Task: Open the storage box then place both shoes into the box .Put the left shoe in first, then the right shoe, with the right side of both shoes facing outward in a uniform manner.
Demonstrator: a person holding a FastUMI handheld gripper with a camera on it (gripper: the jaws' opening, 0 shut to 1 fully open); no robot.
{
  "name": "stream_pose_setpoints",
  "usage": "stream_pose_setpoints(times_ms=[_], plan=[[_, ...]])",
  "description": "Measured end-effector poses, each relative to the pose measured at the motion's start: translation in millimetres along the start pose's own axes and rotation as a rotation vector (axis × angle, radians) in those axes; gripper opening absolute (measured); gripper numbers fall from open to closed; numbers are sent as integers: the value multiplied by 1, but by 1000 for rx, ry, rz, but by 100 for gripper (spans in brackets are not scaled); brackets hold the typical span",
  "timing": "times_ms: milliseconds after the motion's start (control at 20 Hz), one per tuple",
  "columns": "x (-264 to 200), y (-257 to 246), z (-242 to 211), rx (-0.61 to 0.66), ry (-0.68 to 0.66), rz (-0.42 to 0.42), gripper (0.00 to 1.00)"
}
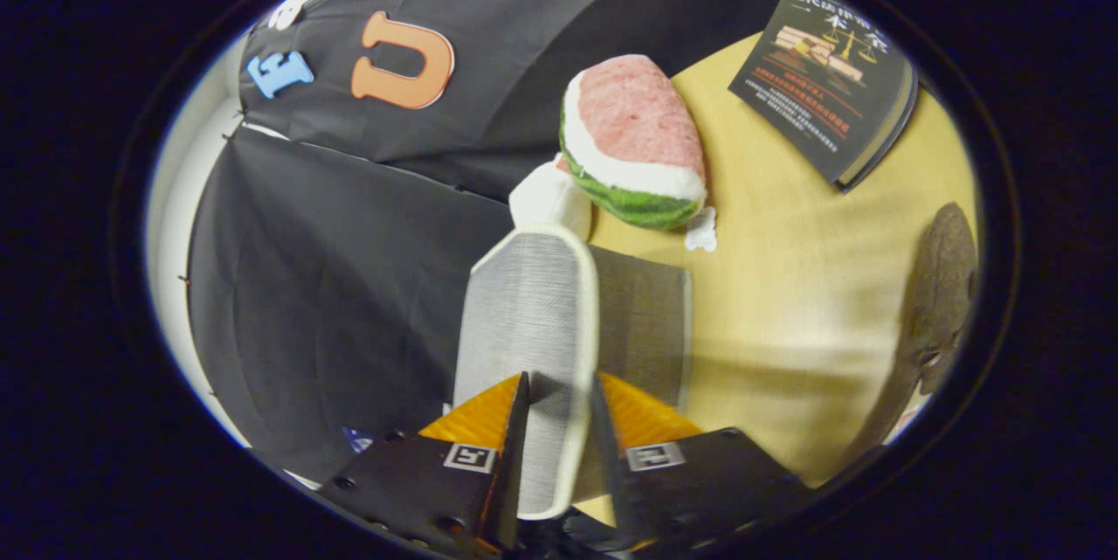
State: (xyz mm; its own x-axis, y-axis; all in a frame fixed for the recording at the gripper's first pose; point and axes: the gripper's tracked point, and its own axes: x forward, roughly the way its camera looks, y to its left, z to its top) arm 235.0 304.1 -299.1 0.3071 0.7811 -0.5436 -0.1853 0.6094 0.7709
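Gripper (559, 407) fingers clamped on the shoe (528, 324) by its white rim — light, soft-sided, likely bends.

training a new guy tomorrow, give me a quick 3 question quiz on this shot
1. True or false: the tongs grip the shoe between their fingers.
2. Which lies beyond the shoe? A) watermelon toy B) mug C) bottle
3. Fill in: the book lies on the yellow ____.
Key: 1 true; 2 A; 3 table.
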Motion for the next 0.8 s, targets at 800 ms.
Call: stream_pose_setpoints(times_ms=[800], plan=[[-2,155,3,-26,-46,145,26]])
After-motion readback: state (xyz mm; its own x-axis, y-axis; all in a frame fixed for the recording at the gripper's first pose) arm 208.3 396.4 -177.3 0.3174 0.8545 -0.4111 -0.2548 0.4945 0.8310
